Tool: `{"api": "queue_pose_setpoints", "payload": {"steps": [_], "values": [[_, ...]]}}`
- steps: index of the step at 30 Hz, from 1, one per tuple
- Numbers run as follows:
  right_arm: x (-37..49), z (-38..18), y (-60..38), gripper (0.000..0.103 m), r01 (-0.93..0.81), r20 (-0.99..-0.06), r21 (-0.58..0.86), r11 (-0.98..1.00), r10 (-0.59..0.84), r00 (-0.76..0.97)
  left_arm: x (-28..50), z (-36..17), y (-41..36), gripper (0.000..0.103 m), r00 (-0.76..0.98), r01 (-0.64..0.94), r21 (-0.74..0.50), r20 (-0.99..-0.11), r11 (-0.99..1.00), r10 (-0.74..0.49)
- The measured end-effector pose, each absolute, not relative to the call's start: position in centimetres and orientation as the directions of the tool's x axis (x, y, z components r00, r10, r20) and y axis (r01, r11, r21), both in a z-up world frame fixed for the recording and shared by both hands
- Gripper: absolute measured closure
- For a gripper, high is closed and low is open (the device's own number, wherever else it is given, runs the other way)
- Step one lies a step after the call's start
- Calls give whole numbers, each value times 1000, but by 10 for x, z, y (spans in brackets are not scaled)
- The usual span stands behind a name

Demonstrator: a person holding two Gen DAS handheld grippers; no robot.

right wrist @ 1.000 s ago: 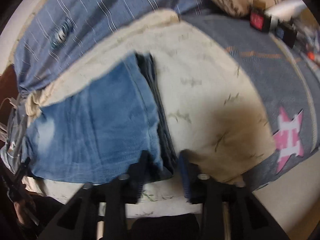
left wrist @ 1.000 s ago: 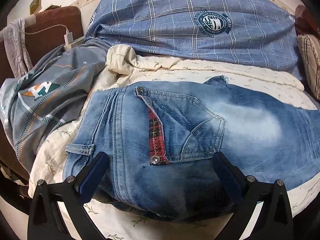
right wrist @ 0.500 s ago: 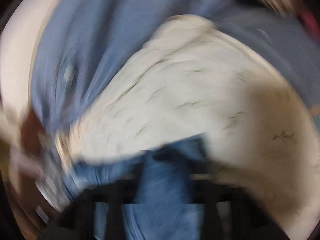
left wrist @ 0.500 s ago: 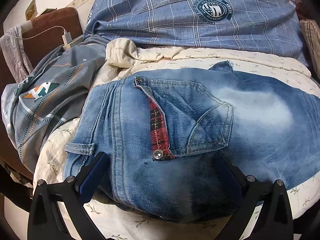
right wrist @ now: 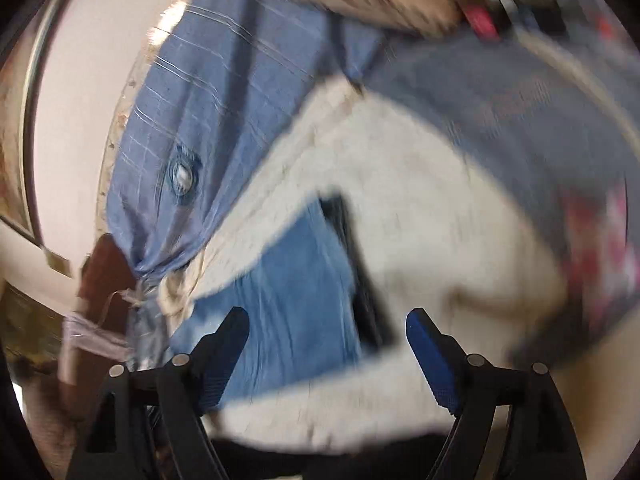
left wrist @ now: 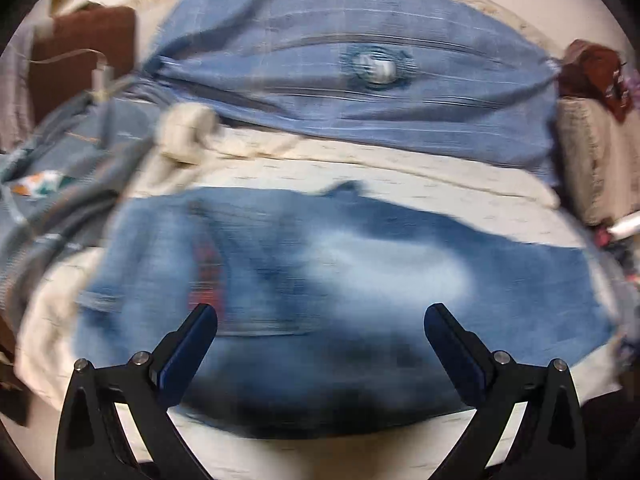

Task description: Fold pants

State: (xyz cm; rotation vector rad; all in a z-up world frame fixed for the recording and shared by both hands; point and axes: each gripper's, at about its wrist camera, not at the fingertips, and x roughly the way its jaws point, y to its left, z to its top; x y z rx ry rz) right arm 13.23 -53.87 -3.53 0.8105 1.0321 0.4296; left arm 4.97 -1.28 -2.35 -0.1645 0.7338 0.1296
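- The left gripper (left wrist: 320,320) hangs over the near part of the jeans (left wrist: 360,280), jaws spread wide with nothing pinched between them; the denim lies beneath, apart from the pads.
- The right gripper (right wrist: 327,322) has just been opening; its jaws stand wide, the folded end of the jeans (right wrist: 296,300) lying beyond them, unheld.
- The jeans rest folded on the cream sheet (left wrist: 400,168), bare sheet bordering their near and far edges.
- Only the right wrist view shows the stacked dark fold edge, with broad open sheet (right wrist: 440,220) right of the jeans.
- Beyond the jeans lies a blue checked pillow (left wrist: 360,80).
- Only the left wrist view shows a grey garment (left wrist: 72,168) left of the jeans.
- Both views are motion-blurred.
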Motion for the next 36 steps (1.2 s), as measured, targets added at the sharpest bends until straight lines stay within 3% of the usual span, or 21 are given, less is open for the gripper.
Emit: {"api": "queue_pose_setpoints", "payload": {"steps": [7,12,14,20,23,26,30,33,36], "values": [[148,-74,-521,22,108,-578,800,591,709,405,99,-40,-90,0,635,-60,-136,-770,989,-68],[156,-72,-514,25,128,-558,817,562,713,425,117,-52,-112,0,603,-38,-94,-796,995,-52],[161,-72,-510,28,131,-613,773,621,679,404,123,-55,-115,0,590,-35,-90,-806,995,-52],[160,-74,-519,33,213,-643,759,615,659,391,126,-52,-114,0,605,-39,-86,-795,996,-45],[164,-73,-514,34,205,-655,748,632,651,383,132,-64,-123,0,584,-28,-10,-812,1000,8],[167,-66,-504,70,179,-733,664,726,583,352,136,-76,-126,0,527,-30,65,-847,997,71],[170,-61,-501,73,165,-757,634,756,562,334,125,-52,-123,0,594,-31,59,-802,998,66],[171,-63,-502,69,186,-755,640,745,565,332,136,-84,-131,0,515,15,159,-847,987,129],[172,-63,-502,69,178,-749,645,743,569,339,135,-83,-129,0,543,8,149,-831,989,121]]}}
